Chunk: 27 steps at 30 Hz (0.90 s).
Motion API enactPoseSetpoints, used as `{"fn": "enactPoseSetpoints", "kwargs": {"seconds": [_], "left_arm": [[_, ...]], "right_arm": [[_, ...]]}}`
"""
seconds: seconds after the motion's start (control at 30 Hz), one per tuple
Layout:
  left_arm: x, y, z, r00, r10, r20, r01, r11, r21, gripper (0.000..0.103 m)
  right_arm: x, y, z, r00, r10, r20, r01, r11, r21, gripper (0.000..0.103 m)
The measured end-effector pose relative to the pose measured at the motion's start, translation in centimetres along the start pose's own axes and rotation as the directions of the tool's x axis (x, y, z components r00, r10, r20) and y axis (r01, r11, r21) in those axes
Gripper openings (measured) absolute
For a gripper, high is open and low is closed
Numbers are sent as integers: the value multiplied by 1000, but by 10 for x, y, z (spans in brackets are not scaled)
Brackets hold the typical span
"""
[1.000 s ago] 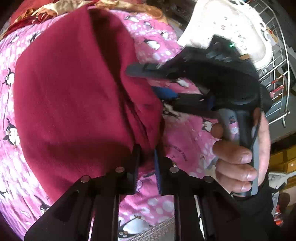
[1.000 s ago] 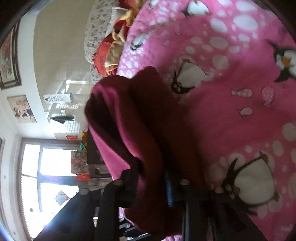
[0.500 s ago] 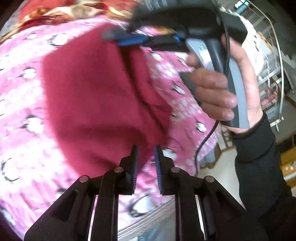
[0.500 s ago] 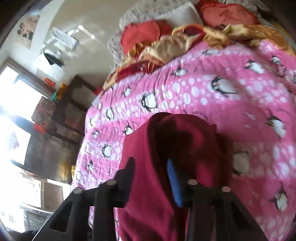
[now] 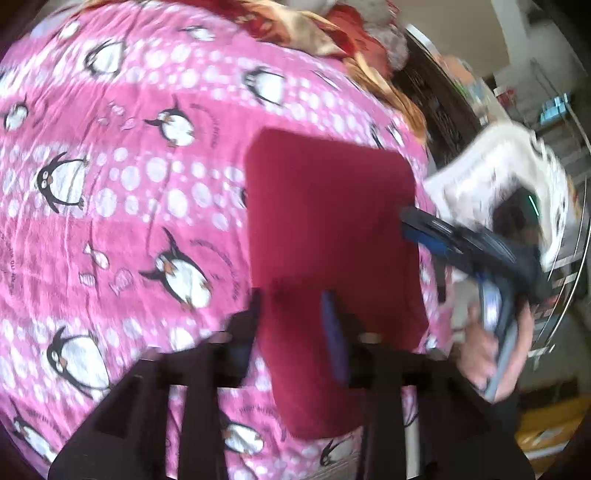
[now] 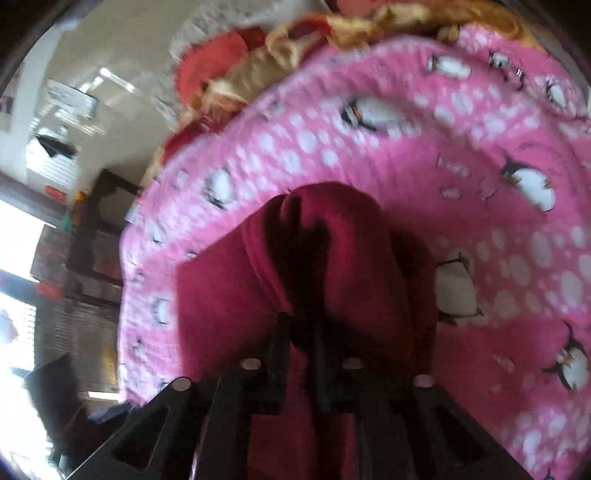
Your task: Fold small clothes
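Garment (image 5: 332, 229) between left tool (image 5: 295, 325), right tool (image 6: 301, 332) clamped

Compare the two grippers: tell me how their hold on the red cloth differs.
The left gripper has its jaws spread apart over the red cloth, which lies flat there. The right gripper has its jaws nearly together, pinching a bunched fold of the cloth. Both are at the same cloth on the pink blanket.

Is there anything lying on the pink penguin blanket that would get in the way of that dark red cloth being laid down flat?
Nothing visible does. The dark red cloth hangs over bare pink penguin blanket. The only clutter, rumpled red and gold fabrics, sits at the blanket's far edge. The right hand-held gripper pinches the cloth; the left hand-held gripper straddles its lower part.
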<state>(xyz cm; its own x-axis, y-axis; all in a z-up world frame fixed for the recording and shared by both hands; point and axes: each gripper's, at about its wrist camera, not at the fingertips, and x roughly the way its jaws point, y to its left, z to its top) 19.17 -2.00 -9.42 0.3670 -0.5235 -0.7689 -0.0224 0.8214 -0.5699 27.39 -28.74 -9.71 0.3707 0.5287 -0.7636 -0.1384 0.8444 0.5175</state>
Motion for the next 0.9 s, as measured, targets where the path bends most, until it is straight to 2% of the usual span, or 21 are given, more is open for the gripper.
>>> {"fn": "enactPoseSetpoints", "kwargs": {"seconds": [0.03,0.07,0.13,0.2,0.33,0.47,0.5,0.53,0.6,0.63,0.67,0.73,0.8,0.9], "left_arm": [[-3,5,9,1000,-8,12,8,1000,-30,62],[-3,9,12,1000,-10,15,10,999,-47,64],[1,16,23,1000,-25,-1,25,996,-80,64],[6,19,30,999,-34,-10,32,995,-99,64],[24,24,49,997,-74,-12,71,987,-147,64],[48,29,58,991,-122,-53,111,977,-180,64],[51,31,58,990,-130,-56,117,975,-191,63],[51,33,58,989,-139,-57,125,971,-202,58],[54,34,58,986,-156,-62,138,963,-230,46],[54,32,59,988,-146,-60,128,964,-235,36],[52,29,60,988,-143,-63,125,966,-228,31],[34,18,61,984,-174,-44,163,968,-190,27],[13,10,65,981,-193,-36,184,968,-169,27],[-28,0,82,985,-171,-21,167,978,-126,26]], "right_arm": [[-10,1,-4,1000,11,22,-11,1000,2,60],[-22,0,-8,998,33,51,-33,999,1,84],[-39,-5,-16,994,69,81,-69,998,2,88],[-46,-16,-22,995,85,54,-86,996,30,88],[-27,-46,-18,999,43,10,-44,992,121,89],[6,-65,-9,992,116,-52,-103,973,208,89],[17,-68,-8,982,175,-73,-154,962,225,89],[22,-68,-9,974,215,-76,-193,953,232,87],[27,-65,-9,972,218,-87,-194,955,226,70],[29,-61,-11,976,195,-99,-170,961,217,58],[28,-57,-12,981,162,-107,-137,969,205,49],[22,-48,-14,981,166,-104,-144,971,194,37],[11,-35,-16,982,159,-99,-140,974,176,34],[-3,-11,-15,974,211,-80,-194,965,179,32]]}}
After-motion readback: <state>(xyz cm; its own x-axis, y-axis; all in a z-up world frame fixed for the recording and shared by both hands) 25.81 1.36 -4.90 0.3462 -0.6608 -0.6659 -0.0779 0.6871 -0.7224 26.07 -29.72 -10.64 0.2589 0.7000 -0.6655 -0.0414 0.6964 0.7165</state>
